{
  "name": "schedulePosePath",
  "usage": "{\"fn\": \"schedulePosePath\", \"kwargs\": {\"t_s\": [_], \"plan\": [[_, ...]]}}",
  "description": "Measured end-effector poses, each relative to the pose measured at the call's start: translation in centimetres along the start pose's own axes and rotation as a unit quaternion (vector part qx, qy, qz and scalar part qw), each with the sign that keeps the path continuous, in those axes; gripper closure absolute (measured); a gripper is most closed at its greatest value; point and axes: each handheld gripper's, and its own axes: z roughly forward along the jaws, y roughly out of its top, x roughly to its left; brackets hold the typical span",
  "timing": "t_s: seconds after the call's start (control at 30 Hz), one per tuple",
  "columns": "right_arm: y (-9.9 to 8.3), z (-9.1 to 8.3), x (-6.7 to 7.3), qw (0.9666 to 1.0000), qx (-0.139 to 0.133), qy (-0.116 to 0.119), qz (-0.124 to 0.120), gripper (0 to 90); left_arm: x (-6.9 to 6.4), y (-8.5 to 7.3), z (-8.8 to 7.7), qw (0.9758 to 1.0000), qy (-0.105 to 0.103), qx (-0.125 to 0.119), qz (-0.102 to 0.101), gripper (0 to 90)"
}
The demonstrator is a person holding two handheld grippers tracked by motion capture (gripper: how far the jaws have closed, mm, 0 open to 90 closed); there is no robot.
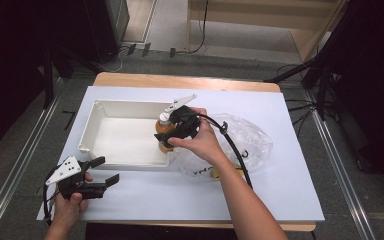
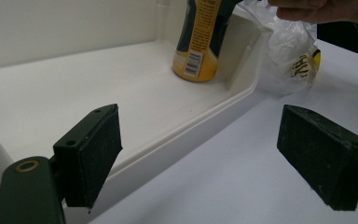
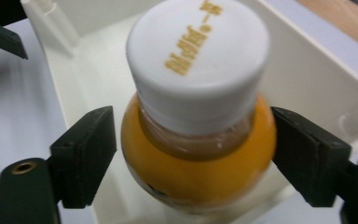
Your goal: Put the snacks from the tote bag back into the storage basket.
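An orange bottle with a white cap stands upright in the near right corner of a white tray. My right gripper comes in from the right and straddles the bottle. Its pads sit just off the bottle's sides, so the right gripper is open with the bottle between the jaws. My left gripper rests on the white table left of the tray's front corner, open and holding nothing. The left gripper view looks across the tray rim at the bottle, between the open left gripper's jaws.
A crumpled clear plastic bag lies right of the tray, against its right wall; the bag has something yellow inside. The right gripper's black cable arcs over the bag. The tray wall rises close behind the bottle.
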Motion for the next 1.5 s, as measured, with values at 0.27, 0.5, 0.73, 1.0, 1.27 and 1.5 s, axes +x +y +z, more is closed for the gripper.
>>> {"fn": "schedulePosePath", "kwargs": {"t_s": [0.27, 0.5, 0.73, 1.0, 1.27, 1.5], "plan": [[-0.4, -2.1, -0.6, 0.9990, -0.043, -0.008, 0.007, 13.0, 0.1, 0.0, 0.0, 1.0000, 0.001, -0.002, -0.002, 14.2], [-1.3, -4.1, -1.1, 0.9978, -0.064, -0.008, 0.014, 13.4, 0.1, 0.0, 0.0, 1.0000, 0.001, -0.001, 0.000, 14.2], [-2.9, -5.6, -1.8, 0.9966, -0.075, -0.021, 0.028, 13.5, 0.0, 0.0, 0.0, 1.0000, 0.004, 0.001, 0.001, 14.2], [-4.8, -7.3, -2.5, 0.9945, -0.090, -0.039, 0.037, 13.6, 0.0, 0.0, 0.0, 1.0000, 0.007, 0.000, 0.001, 14.2], [-6.6, -9.1, -3.1, 0.9913, -0.108, -0.053, 0.055, 13.9, -0.1, 0.0, 0.0, 1.0000, 0.008, 0.000, 0.001, 14.2], [-7.7, -10.1, -3.0, 0.9898, -0.115, -0.065, 0.053, 13.9, -0.1, 0.0, 0.0, 1.0000, 0.008, 0.001, 0.001, 14.2]]}}
